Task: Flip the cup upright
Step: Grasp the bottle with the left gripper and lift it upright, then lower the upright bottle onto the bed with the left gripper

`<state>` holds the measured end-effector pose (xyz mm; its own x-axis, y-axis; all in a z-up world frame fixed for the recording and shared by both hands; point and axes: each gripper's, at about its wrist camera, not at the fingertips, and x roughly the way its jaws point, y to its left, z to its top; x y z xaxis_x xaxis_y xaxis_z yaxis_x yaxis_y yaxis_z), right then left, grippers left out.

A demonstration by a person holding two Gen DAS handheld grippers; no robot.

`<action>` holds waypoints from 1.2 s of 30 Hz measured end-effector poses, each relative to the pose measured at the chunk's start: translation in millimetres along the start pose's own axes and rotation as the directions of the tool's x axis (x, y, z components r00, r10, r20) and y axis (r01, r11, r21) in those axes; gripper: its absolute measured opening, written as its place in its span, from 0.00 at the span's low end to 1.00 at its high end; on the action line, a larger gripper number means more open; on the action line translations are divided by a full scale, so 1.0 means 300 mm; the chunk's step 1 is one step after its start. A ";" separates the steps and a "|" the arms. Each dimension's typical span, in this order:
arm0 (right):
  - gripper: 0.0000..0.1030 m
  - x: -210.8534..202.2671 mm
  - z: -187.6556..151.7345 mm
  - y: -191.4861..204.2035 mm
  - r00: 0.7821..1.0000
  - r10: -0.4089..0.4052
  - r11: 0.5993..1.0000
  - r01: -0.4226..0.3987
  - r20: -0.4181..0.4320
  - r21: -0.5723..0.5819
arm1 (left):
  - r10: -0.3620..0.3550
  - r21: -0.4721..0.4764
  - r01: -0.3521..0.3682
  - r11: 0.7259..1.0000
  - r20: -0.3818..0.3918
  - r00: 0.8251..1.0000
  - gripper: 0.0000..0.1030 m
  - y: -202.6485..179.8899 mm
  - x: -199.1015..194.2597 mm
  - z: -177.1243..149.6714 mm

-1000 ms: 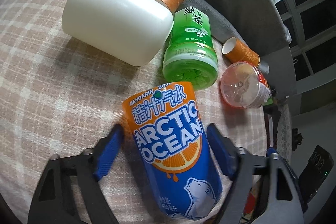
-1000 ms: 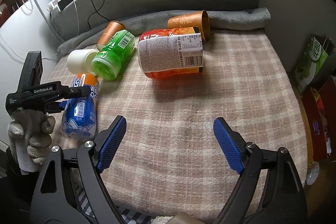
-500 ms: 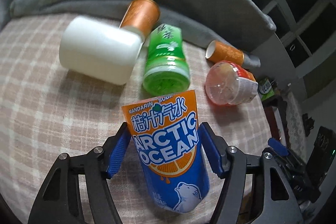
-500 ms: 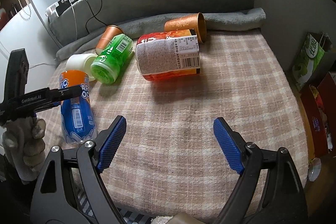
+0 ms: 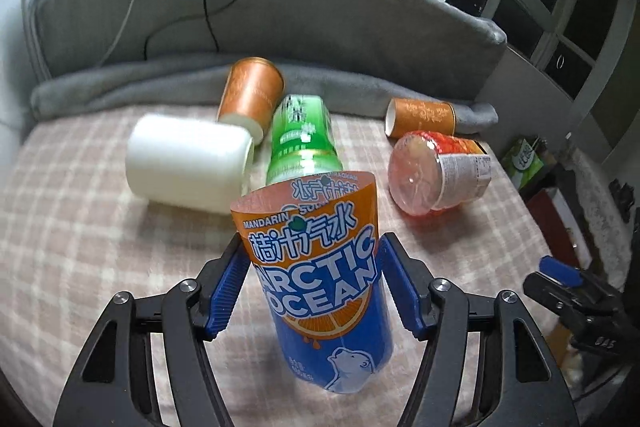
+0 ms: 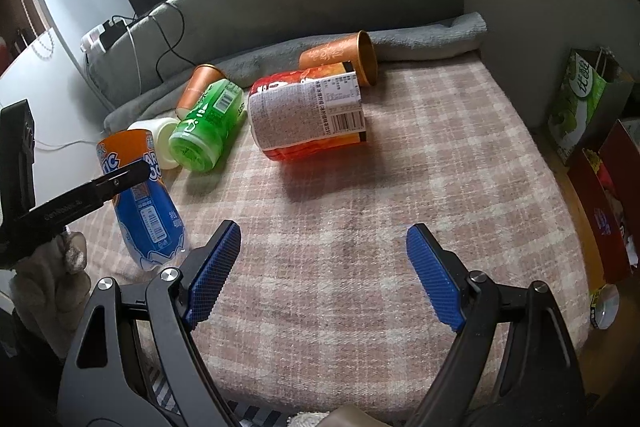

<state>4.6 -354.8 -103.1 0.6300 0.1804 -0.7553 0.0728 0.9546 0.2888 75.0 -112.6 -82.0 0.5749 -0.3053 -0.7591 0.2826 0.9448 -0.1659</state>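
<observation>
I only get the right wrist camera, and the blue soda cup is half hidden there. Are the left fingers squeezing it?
Observer: Yes. The left wrist view shows the left gripper with one blue finger against each side of the Arctic Ocean cup.
Operator: Which end is up?
Observer: The open end. That view looks over the cut rim onto the inside of the far wall.
Operator: What's behind it?
Observer: The white cup, lying on its side with its whole length showing.

Upright orange-blue cup [image 5: 320,279] (open-topped)
</observation>
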 end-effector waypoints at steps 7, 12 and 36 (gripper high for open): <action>0.85 0.004 -0.008 -0.008 1.000 -0.005 1.000 0.005 -0.004 0.018 | 0.064 0.061 -0.068 0.996 0.067 0.996 0.63 -0.035 0.036 0.017; 0.85 0.006 -0.010 -0.015 1.000 -0.011 1.000 0.012 -0.004 0.027 | 0.082 0.083 -0.090 0.992 0.094 0.992 0.63 -0.047 0.043 0.006; 0.85 -0.002 -0.012 0.021 1.000 -0.003 1.000 0.003 0.014 0.013 | 0.029 0.145 -0.041 0.989 0.085 0.996 0.62 -0.063 -0.026 -0.105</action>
<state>1.8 -347.9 -102.9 0.6408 0.1739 -0.7478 0.0850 0.9519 0.2942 41.1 -124.5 -92.6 0.6461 -0.2868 -0.7073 0.3674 0.9292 -0.0412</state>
